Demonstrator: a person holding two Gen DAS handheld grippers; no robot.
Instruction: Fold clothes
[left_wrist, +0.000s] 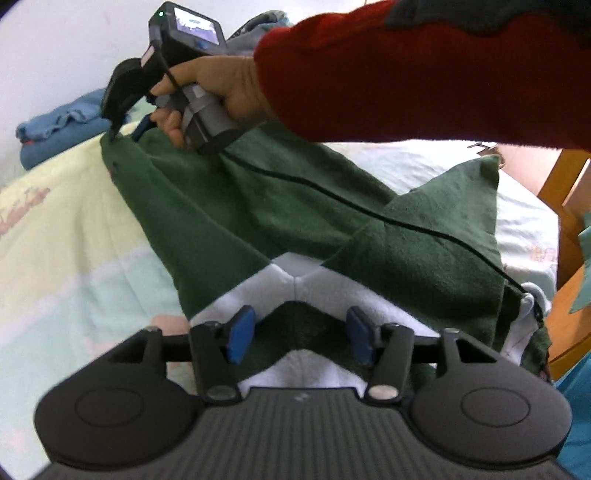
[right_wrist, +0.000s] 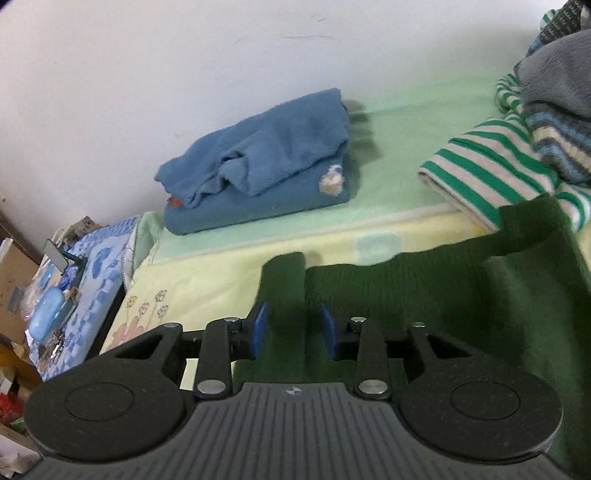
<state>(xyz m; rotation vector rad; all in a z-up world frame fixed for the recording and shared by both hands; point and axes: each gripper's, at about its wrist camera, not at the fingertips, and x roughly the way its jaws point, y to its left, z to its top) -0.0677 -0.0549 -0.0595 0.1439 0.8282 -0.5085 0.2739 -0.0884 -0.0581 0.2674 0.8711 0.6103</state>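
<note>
Green fleece garment (left_wrist: 280, 206) spread across bed (left_wrist: 66, 229), one flap turned over near bed's right edge. Left gripper (left_wrist: 297, 334) fingers spread above white-trimmed end; right gripper (right_wrist: 293, 326) fingers parted astride far hem. Fold seemingly midway; next needs pinching both ends together

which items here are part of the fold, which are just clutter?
In play: green garment; left gripper, jaws open over it; right gripper, jaws open at its far edge.

Clutter: folded blue garment; striped clothes pile; bedsheet; bedside bits.
</note>
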